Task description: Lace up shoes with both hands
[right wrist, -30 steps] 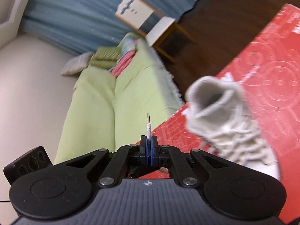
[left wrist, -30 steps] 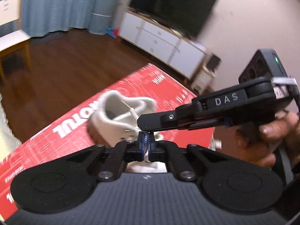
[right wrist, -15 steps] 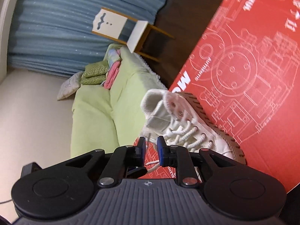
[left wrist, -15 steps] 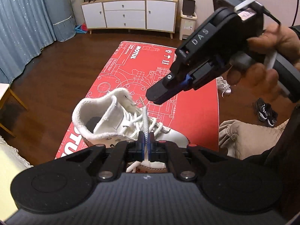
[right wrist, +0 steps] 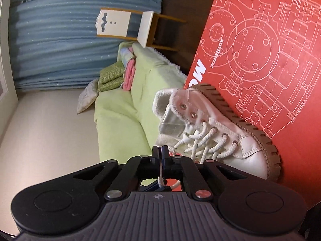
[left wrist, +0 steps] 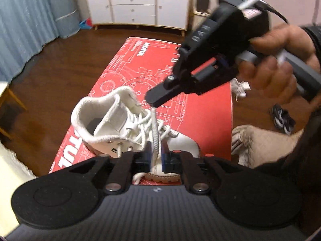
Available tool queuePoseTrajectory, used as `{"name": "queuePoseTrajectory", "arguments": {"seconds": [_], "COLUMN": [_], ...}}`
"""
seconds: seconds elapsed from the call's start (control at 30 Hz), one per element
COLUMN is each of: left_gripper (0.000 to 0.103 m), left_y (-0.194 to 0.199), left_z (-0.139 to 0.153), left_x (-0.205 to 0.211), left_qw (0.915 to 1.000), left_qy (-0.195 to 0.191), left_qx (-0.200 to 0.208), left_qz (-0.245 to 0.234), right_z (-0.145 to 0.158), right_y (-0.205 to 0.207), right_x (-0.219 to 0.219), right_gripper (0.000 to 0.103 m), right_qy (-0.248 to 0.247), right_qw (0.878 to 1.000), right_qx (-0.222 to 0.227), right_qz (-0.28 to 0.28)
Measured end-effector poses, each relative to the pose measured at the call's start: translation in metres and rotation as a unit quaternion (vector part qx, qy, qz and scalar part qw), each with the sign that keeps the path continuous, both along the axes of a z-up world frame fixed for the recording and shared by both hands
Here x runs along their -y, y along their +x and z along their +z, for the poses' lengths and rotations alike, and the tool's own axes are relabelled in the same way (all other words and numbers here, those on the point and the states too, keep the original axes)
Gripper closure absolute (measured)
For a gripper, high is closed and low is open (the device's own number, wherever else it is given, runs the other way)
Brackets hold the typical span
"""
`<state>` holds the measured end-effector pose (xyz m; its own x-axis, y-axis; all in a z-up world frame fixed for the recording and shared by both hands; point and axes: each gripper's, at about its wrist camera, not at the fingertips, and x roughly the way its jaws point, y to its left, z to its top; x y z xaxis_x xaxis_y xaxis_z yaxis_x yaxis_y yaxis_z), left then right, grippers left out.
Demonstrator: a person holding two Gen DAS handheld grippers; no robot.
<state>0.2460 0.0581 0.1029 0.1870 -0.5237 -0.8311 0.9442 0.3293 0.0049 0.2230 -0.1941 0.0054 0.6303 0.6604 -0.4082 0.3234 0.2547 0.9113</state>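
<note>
A white high-top sneaker (left wrist: 140,134) with a tan lugged sole sits on a red printed mat (left wrist: 202,112) — whether that mat covers a tabletop or the floor cannot be told. In the left wrist view the shoe lies just ahead of the left claw (left wrist: 155,156), heel collar to the claw's left, toe to its right and partly hidden behind the fingers.

The left claw's jaws are opening. A white shoelace (left wrist: 154,132) runs up between them, and the blue pads stand clear of it on either side, so the lace passes through the gap without being pinched.

The lace climbs from there to the right claw (left wrist: 153,101), which hangs above and beyond the left claw, tilted down toward the shoe's tongue and held in a person's hand (left wrist: 280,60). Its jaws are closing on the lace's upper end. In the right wrist view the right claw (right wrist: 160,150) has its pads pressed together with the thin lace tip (right wrist: 160,172) caught between them; the sneaker (right wrist: 210,128) lies ahead and to its right, its row of metal eyelets facing the camera, the upper ones unlaced.

Beyond the right claw stand a pale green sofa (right wrist: 124,108), a white chair (right wrist: 128,26) and blue curtains (right wrist: 60,40).
</note>
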Motion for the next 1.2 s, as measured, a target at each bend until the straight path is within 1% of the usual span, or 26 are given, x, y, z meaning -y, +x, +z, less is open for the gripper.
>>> {"name": "queuePoseTrajectory", "arguments": {"seconds": [0.1,0.2,0.3,0.37,0.4,0.47,0.53,0.57,0.6,0.67,0.77,0.83,0.9,0.97,1.1,1.2], "left_gripper": [0.088,0.088,0.101,0.102,0.102,0.102,0.102,0.102,0.102,0.102,0.102,0.102,0.102,0.102,0.102,0.102], "left_y": [0.005,0.006,0.006,0.006,0.006,0.007,0.008,0.009,0.010,0.016,0.020,0.024,0.029,0.031,0.031,0.027], "left_z": [0.001,0.000,0.000,0.001,0.001,-0.001,-0.006,-0.009,-0.012,-0.017,-0.022,-0.022,-0.023,-0.027,-0.031,-0.031], "left_x": [0.004,0.011,0.016,0.019,0.022,0.031,0.043,0.049,0.054,0.059,0.062,0.063,0.062,0.062,0.059,0.062], "left_qw": [0.9997,0.9998,0.9999,1.0000,0.9999,0.9992,0.9968,0.9949,0.9931,0.9908,0.9871,0.9845,0.9808,0.9753,0.9647,0.9607], "left_qy": [-0.011,-0.014,-0.011,-0.005,0.003,0.031,0.069,0.090,0.107,0.131,0.149,0.151,0.151,0.163,0.187,0.197], "left_qx": [-0.006,-0.003,-0.001,0.004,0.009,0.024,0.040,0.045,0.048,0.026,0.007,-0.006,-0.016,-0.014,-0.017,-0.011], "left_qz": [0.019,0.012,0.008,0.007,0.006,0.000,-0.008,-0.007,-0.004,0.020,0.058,0.089,0.123,0.148,0.185,0.195], "right_z": [0.001,0.000,0.000,0.001,0.001,0.002,0.002,0.001,0.000,-0.001,0.001,0.003,0.004,0.003,-0.003,-0.002], "right_y": [-0.004,-0.005,-0.006,-0.004,-0.004,-0.003,-0.003,-0.004,-0.005,-0.006,-0.005,-0.005,-0.006,-0.005,0.000,0.003], "right_x": [-0.002,-0.005,-0.006,-0.006,-0.006,-0.005,-0.004,-0.003,-0.003,-0.001,-0.001,0.000,0.004,0.007,0.011,0.016], "right_gripper": [0.100,0.100,0.100,0.100,0.100,0.100,0.098,0.095,0.095,0.095,0.095,0.095,0.095,0.095,0.095,0.095], "right_qy": [-0.006,-0.001,0.002,-0.008,-0.014,-0.026,-0.045,-0.055,-0.065,-0.083,-0.102,-0.109,-0.105,-0.102,-0.094,-0.093], "right_qw": [1.000,1.000,1.000,1.000,1.000,1.000,0.999,0.998,0.998,0.996,0.995,0.994,0.994,0.995,0.995,0.994], "right_qx": [-0.003,-0.005,-0.005,-0.004,-0.003,-0.001,-0.002,-0.005,-0.009,-0.017,-0.008,-0.002,0.001,0.007,0.007,0.017], "right_qz": [-0.006,-0.007,-0.008,-0.004,-0.002,0.003,0.003,-0.001,-0.005,-0.012,-0.007,-0.002,-0.001,0.005,0.039,0.060]}}
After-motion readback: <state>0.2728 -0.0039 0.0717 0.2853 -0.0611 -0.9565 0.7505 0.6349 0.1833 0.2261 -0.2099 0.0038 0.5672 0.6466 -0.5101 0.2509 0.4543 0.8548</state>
